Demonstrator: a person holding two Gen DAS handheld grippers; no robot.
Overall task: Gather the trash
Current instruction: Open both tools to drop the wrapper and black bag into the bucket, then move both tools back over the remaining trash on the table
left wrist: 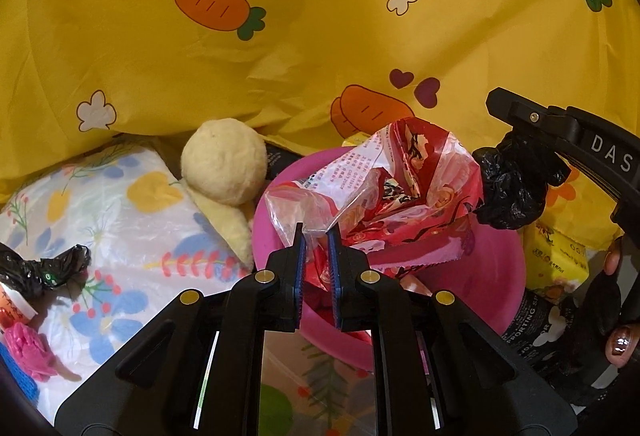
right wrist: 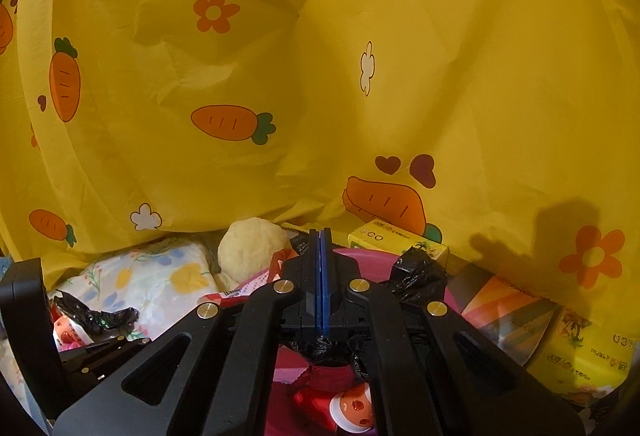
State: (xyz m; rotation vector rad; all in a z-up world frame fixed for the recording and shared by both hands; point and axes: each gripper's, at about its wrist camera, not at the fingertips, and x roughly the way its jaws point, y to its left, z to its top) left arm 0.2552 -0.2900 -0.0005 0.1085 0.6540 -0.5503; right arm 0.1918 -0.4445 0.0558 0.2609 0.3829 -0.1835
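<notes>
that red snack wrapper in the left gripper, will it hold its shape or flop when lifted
The red snack wrapper is thin, crinkled film, so it will probably flop and fold. It looks empty, so likely very light. Its glossy surface may slip between the left hand-held gripper pads.

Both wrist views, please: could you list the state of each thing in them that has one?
Left gripper: jaws narrow, pinching the red snack wrapper.
Right gripper: shut on a crumpled black plastic bag.
Red snack wrapper: torn open, crumpled, over the pink basin.
Pink basin: upright, holding wrappers.
Second black bag: crumpled, lying on the floral cloth.
Yellow tissue pack: closed, lying beside the basin.
</notes>
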